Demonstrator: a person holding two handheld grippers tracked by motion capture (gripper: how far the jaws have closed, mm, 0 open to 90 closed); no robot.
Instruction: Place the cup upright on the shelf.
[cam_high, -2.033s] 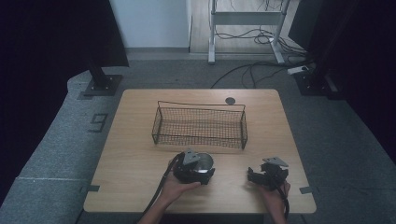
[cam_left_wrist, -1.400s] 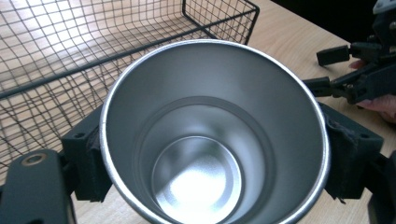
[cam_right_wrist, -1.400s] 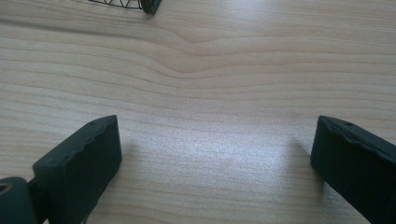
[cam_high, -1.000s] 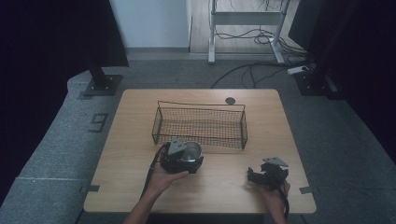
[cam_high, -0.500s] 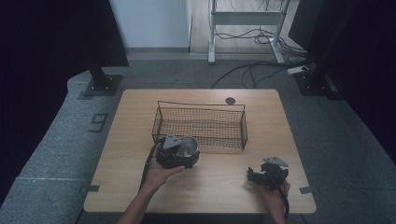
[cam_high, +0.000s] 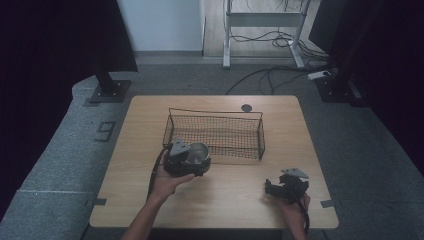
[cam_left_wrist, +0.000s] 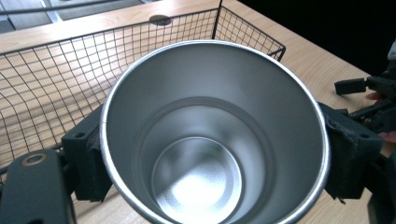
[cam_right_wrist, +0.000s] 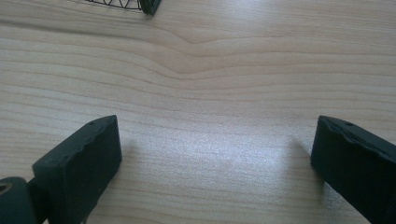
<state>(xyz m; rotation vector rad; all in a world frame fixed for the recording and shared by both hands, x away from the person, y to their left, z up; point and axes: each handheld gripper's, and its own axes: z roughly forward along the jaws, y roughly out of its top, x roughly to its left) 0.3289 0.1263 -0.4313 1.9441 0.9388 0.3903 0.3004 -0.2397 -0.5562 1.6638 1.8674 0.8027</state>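
A shiny steel cup (cam_left_wrist: 212, 135) with an open mouth sits between the jaws of my left gripper (cam_left_wrist: 212, 154), which is shut on its sides. In the high view the cup (cam_high: 198, 151) and the left gripper (cam_high: 192, 159) hang at the front left corner of the black wire basket (cam_high: 215, 131). My right gripper (cam_high: 274, 188) rests low over the table near the front right, jaws wide apart. In the right gripper view its fingers (cam_right_wrist: 79, 161) frame bare wood and nothing else.
The wooden table (cam_high: 135, 150) has a round cable hole (cam_high: 246, 107) behind the basket. A basket corner (cam_right_wrist: 148, 5) shows at the top of the right gripper view. Beyond the table lie grey floor, a stand base (cam_high: 106, 90) and cables.
My left gripper has carried the cup away from the front middle of the table, leftward and toward the basket's front left corner. The right gripper has stayed put.
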